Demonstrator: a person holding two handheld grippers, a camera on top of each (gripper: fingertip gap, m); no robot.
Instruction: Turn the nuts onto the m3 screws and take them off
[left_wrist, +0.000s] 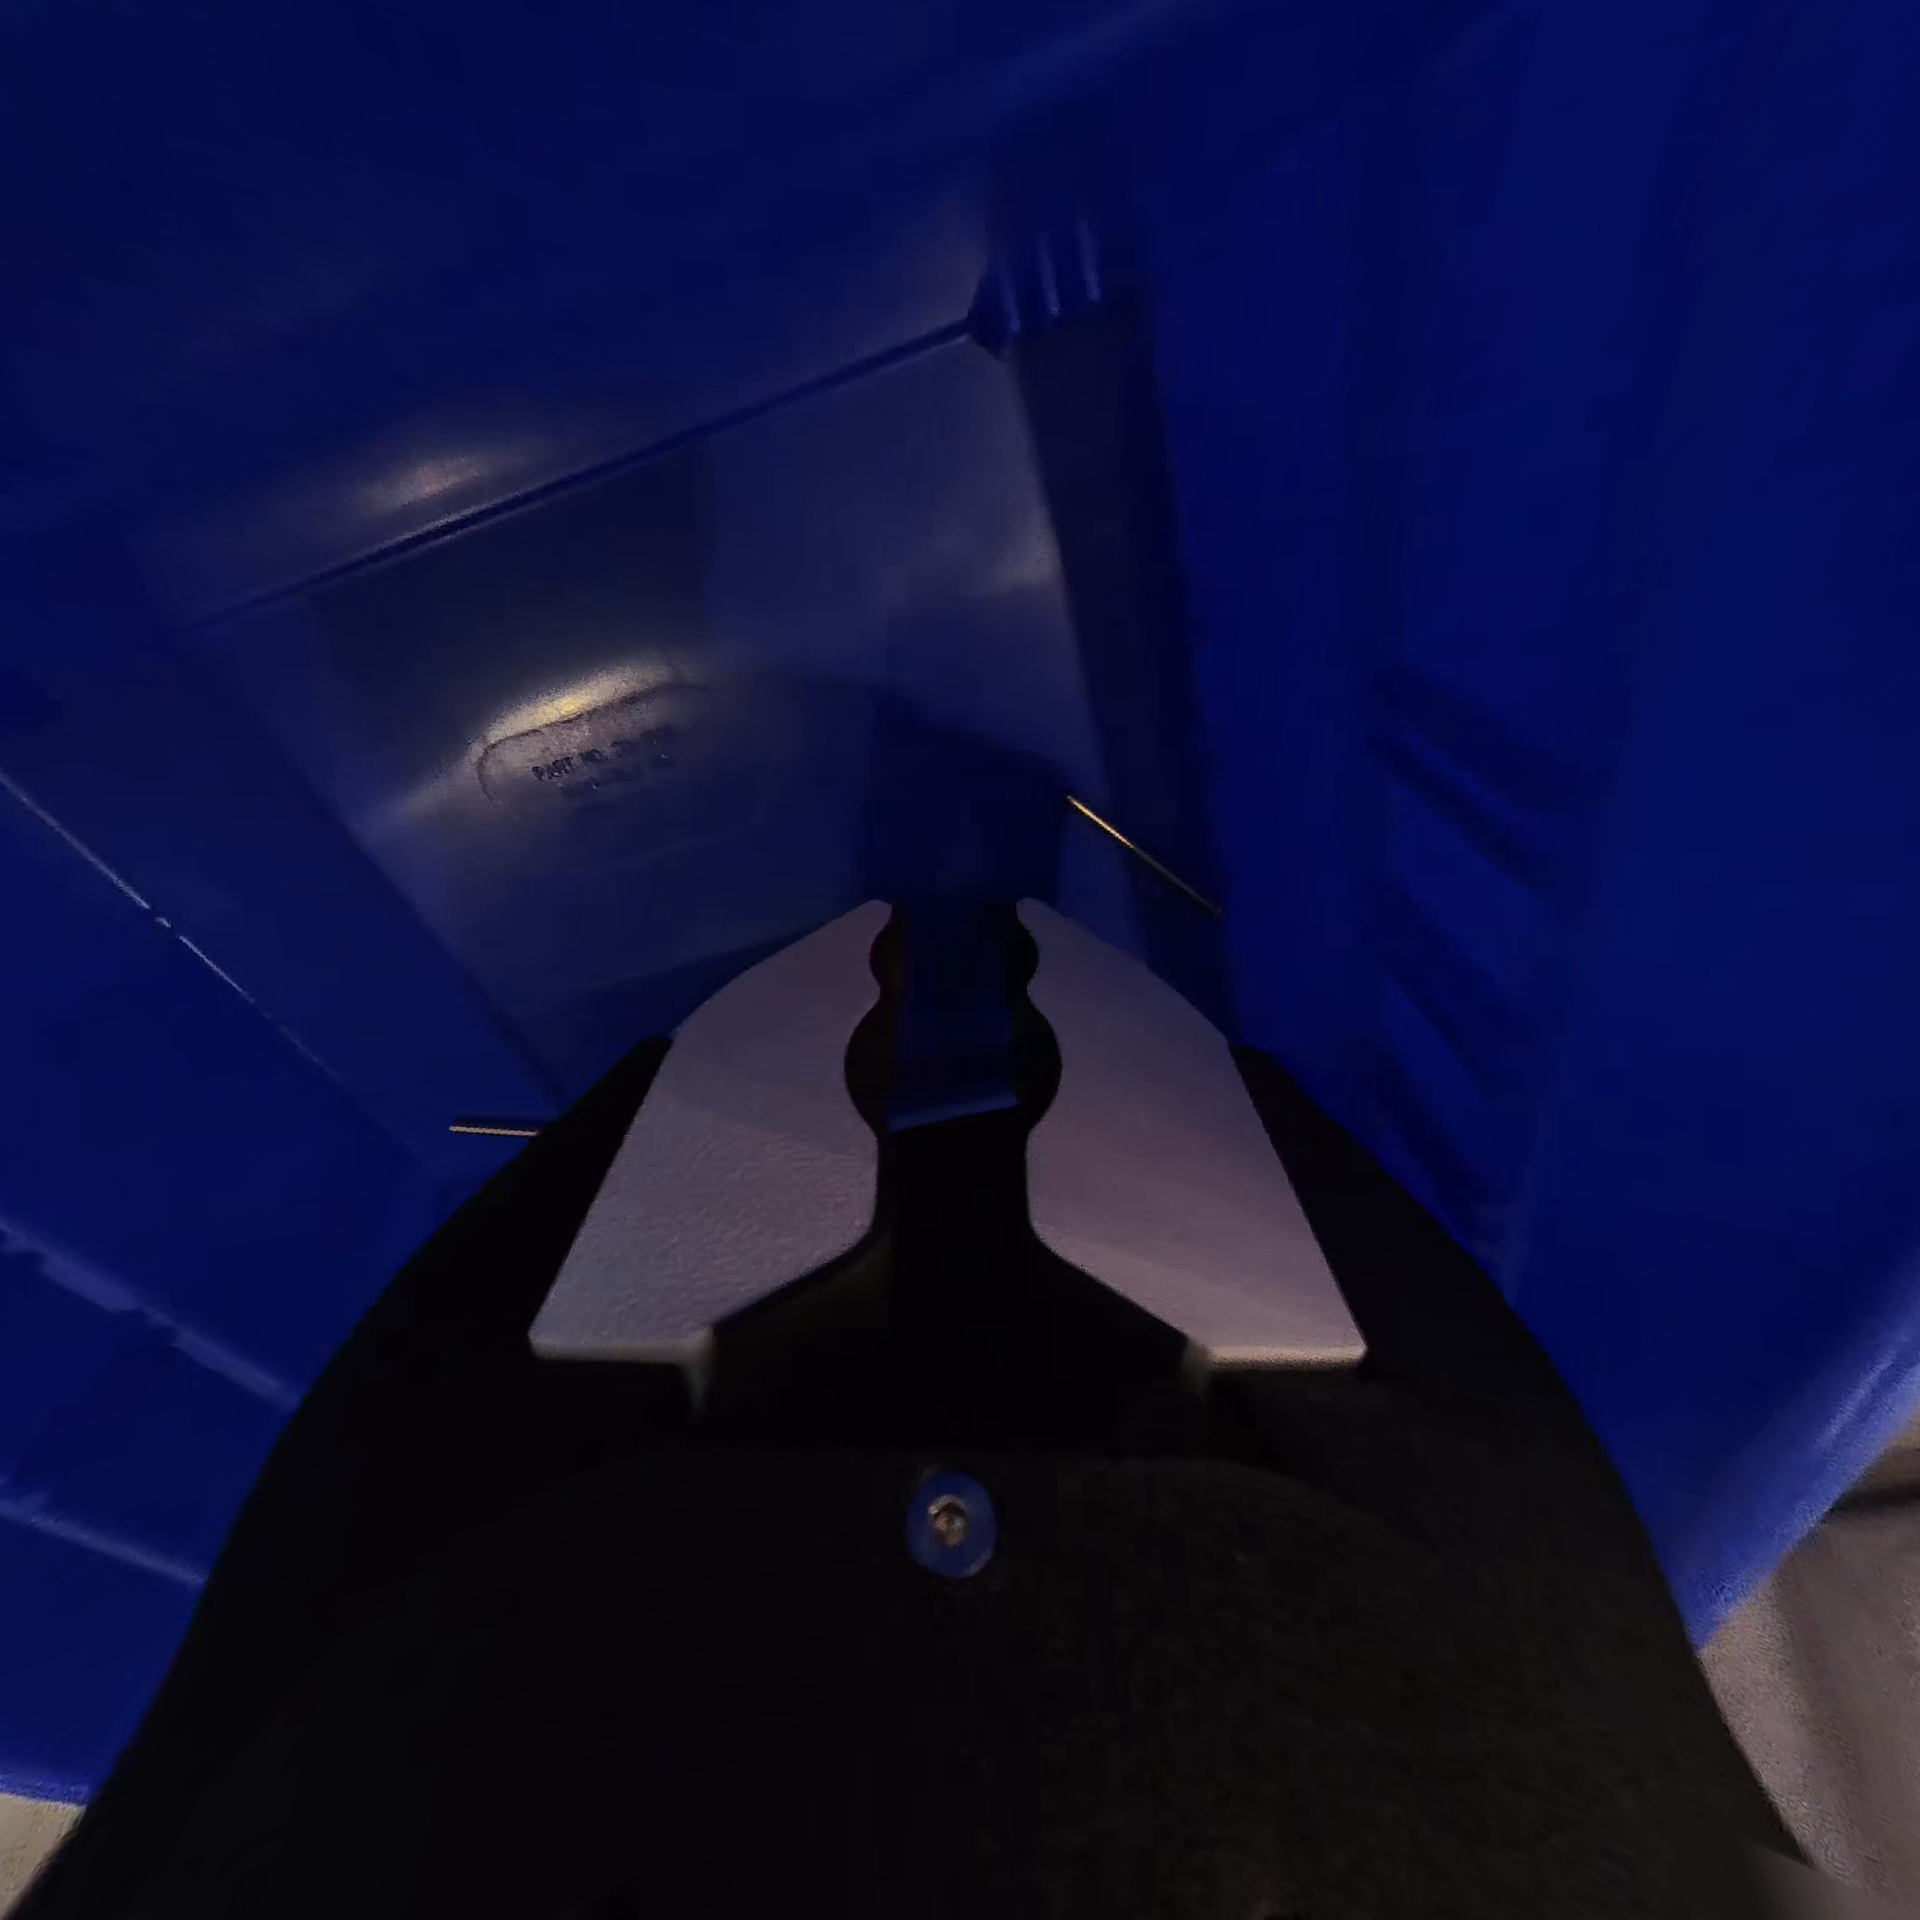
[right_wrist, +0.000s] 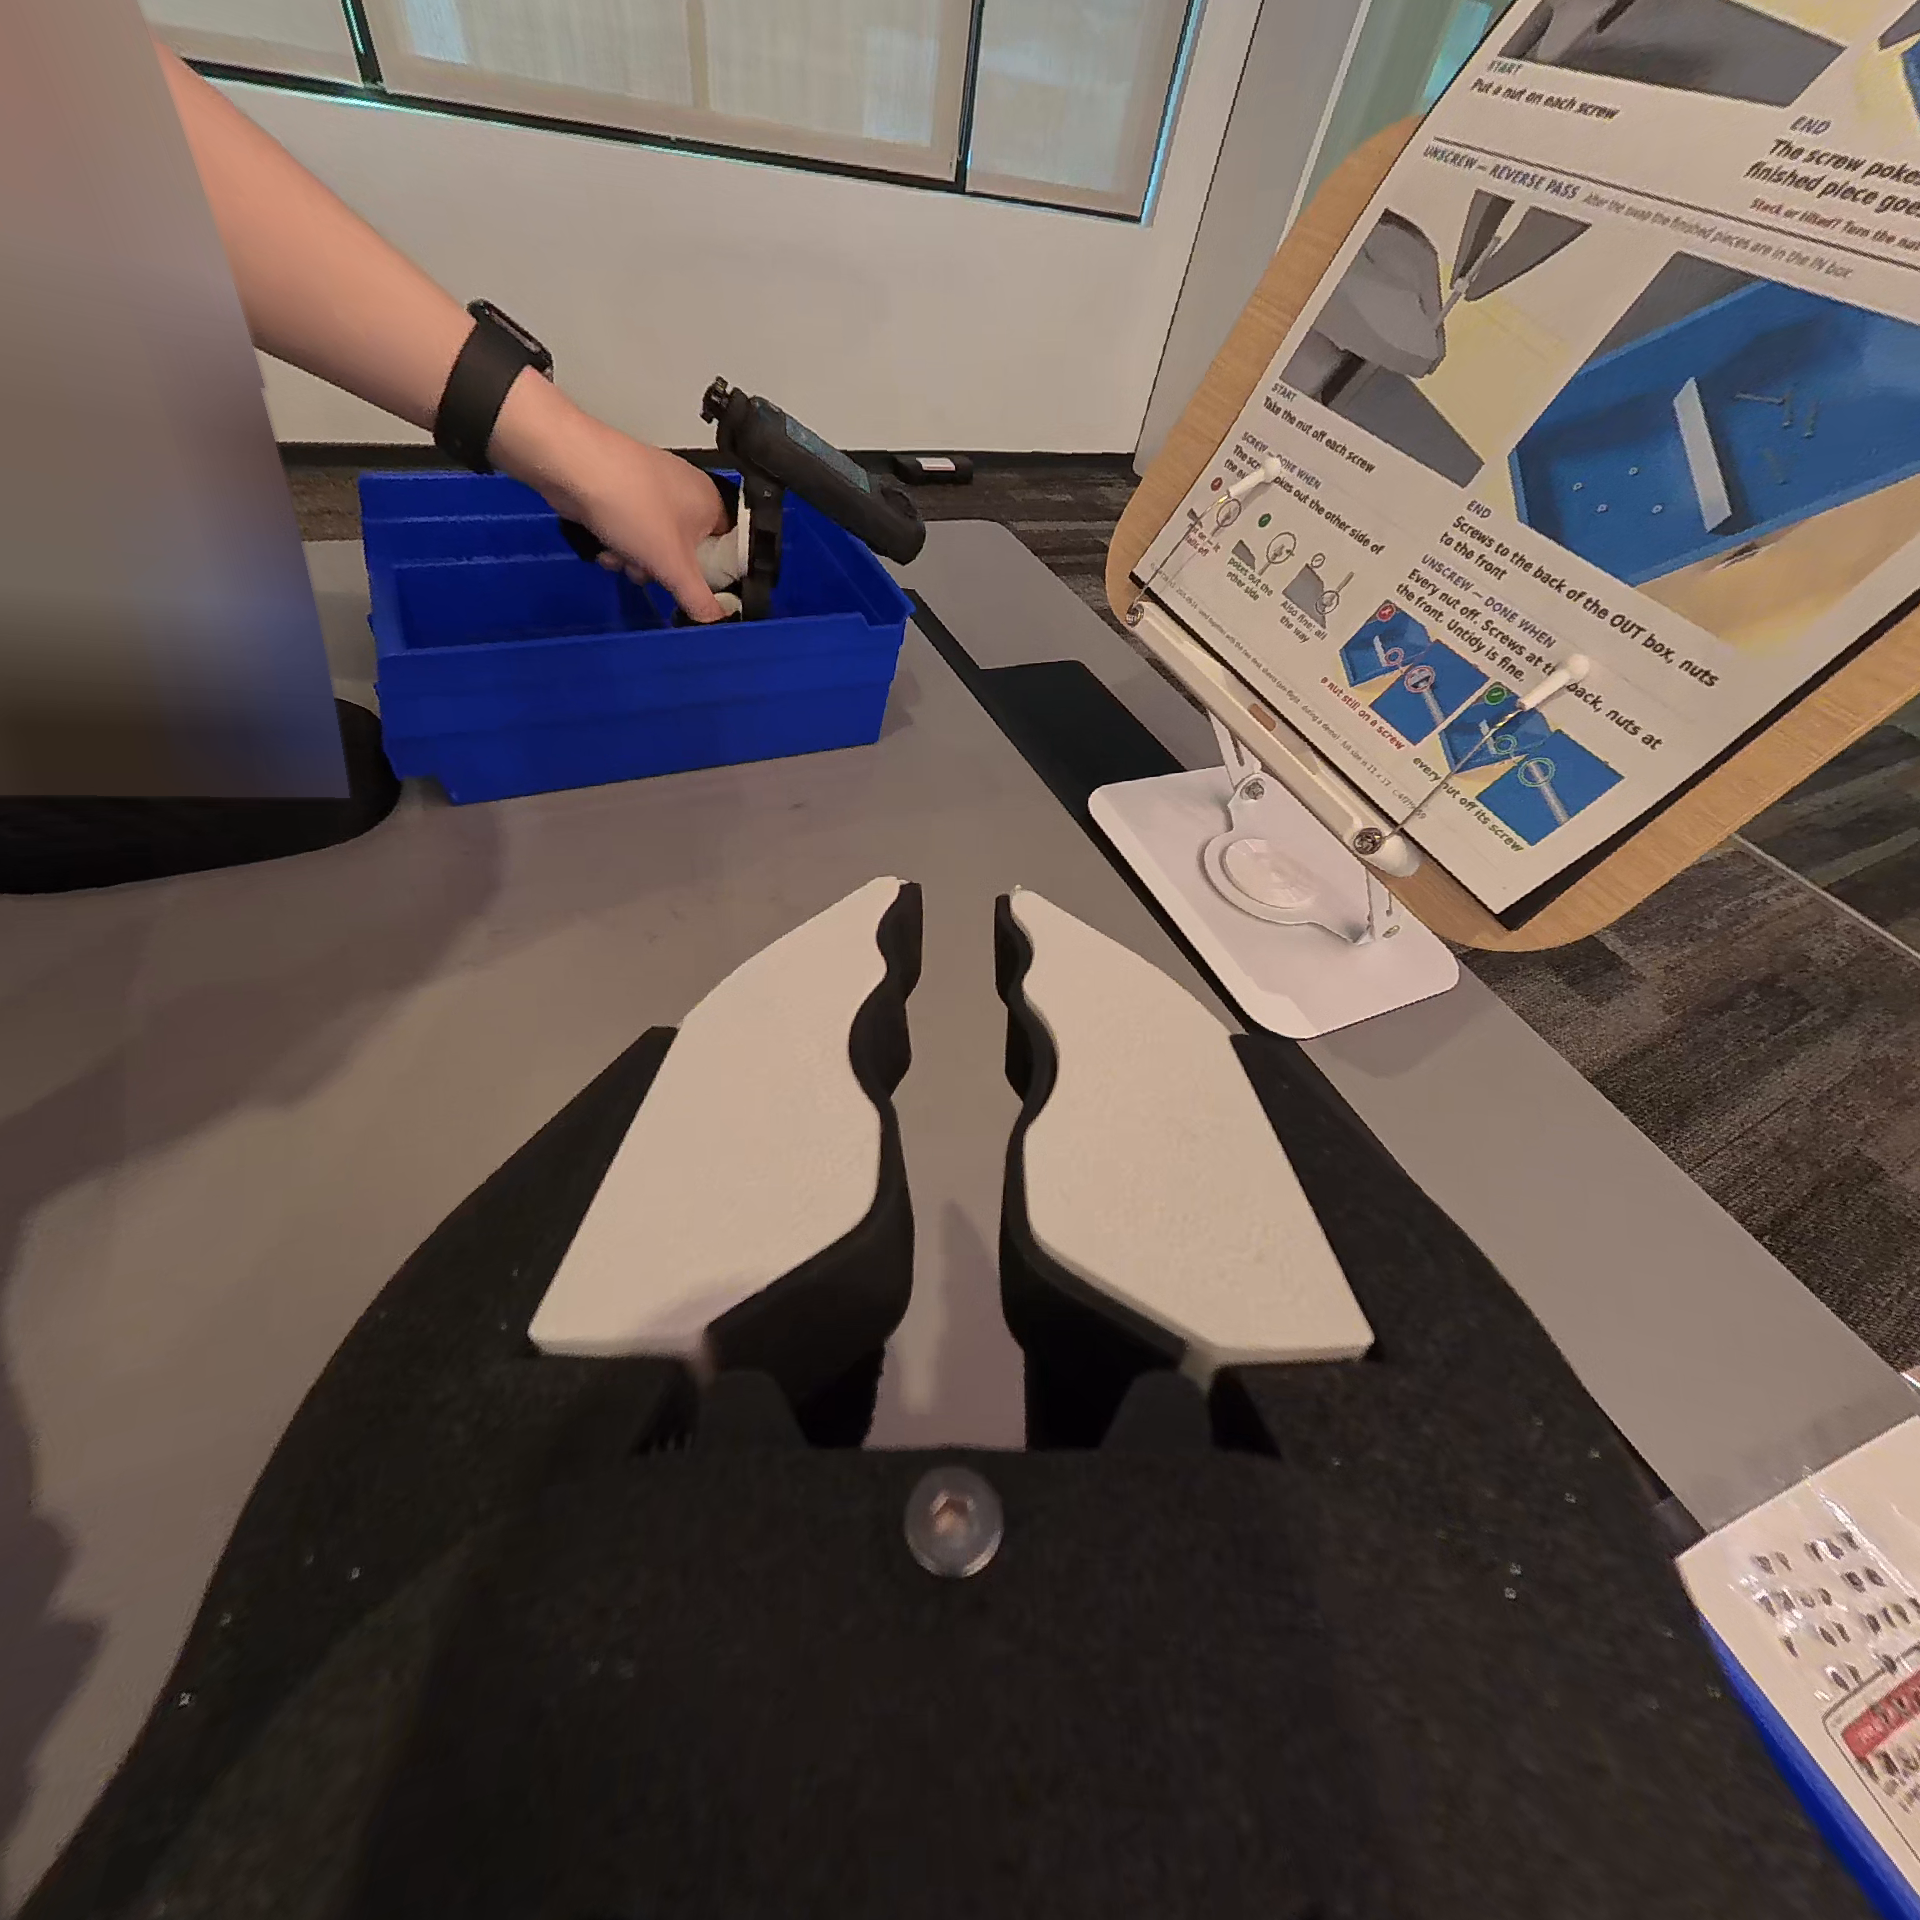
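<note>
My left gripper (left_wrist: 956, 920) is deep inside a blue bin (left_wrist: 520, 416), its tips just above the bin floor. Its jaws stand apart with nothing visible between them. A thin screw (left_wrist: 1141, 854) lies on the floor just right of the tips, by the bin wall. Another screw (left_wrist: 486, 1127) shows to the left of the fingers. My right gripper (right_wrist: 956, 896) hovers over the grey table (right_wrist: 520, 987), jaws a little apart and empty. The right wrist view shows the blue bin (right_wrist: 634, 665) at the far left with a hand holding the left gripper (right_wrist: 748, 540) in it. No nuts are visible.
An instruction board on a white stand (right_wrist: 1278, 914) stands at the table's right edge. A second blue bin corner with a plastic bag of small parts (right_wrist: 1829, 1652) is at the lower right. A black pad (right_wrist: 1049, 717) lies behind the stand. Carpeted floor lies beyond the table. There is about 45 cm between the tips of the two grippers. The screw (left_wrist: 486, 1127) lies around 11 cm away from my left fingertips.
</note>
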